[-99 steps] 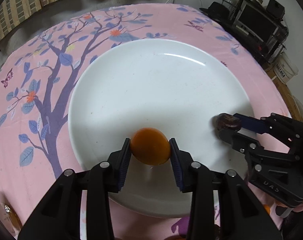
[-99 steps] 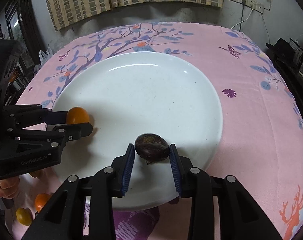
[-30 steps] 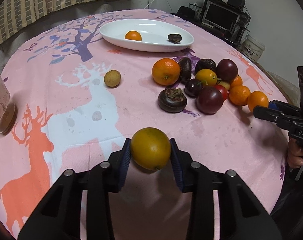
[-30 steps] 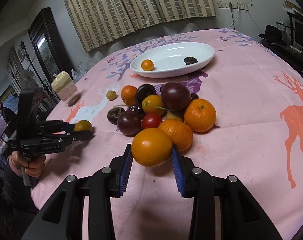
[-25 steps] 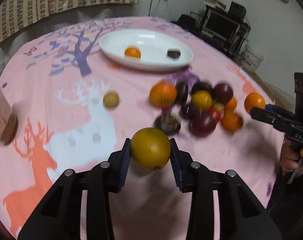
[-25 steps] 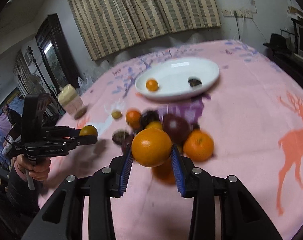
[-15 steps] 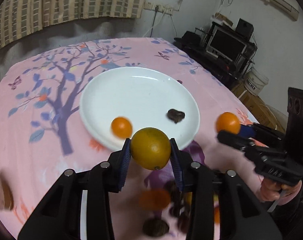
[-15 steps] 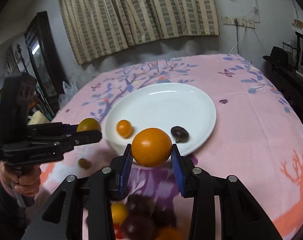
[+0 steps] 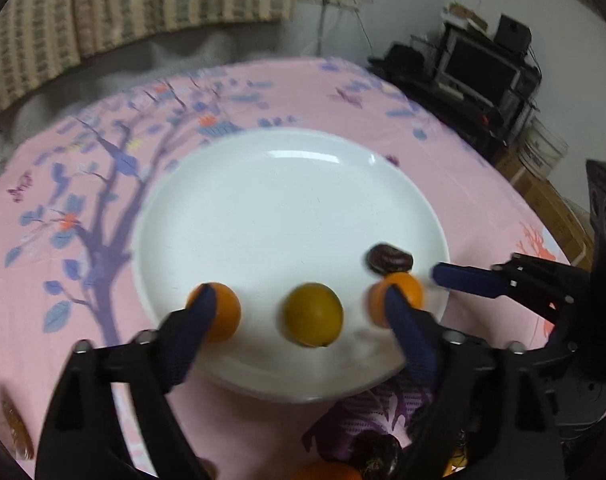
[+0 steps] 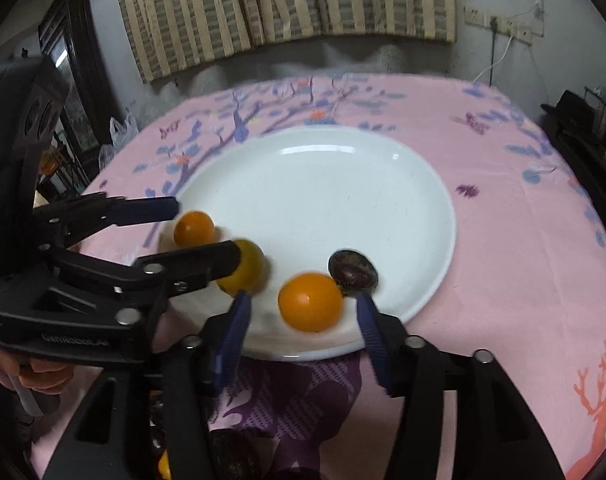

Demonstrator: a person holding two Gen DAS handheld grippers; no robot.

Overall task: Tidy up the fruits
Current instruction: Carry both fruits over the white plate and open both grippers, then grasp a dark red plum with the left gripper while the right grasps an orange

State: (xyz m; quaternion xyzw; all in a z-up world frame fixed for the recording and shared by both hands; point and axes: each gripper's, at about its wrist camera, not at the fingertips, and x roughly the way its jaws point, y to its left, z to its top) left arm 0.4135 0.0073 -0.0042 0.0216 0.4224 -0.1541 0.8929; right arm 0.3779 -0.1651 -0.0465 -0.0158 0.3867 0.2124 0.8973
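Plate (image 9: 263,168) white, on the pink-clothed tabletop (image 9: 63,168), four fruits along its near edge. Left to right — small orange (image 9: 223,312), yellow-green citrus (image 9: 313,314) loose between the wide-open fingers of the left tool (image 9: 299,320), larger orange (image 10: 310,302) loose inside the spread right tool (image 10: 303,312), dark wrinkled fruit (image 10: 353,271) touching it.

- I see a striped curtain (image 10: 287,4) across the top of the right view.
- A dark TV stand (image 9: 483,68) sits upper right in my left view.
- A white wall socket (image 10: 499,24) sits upper right.
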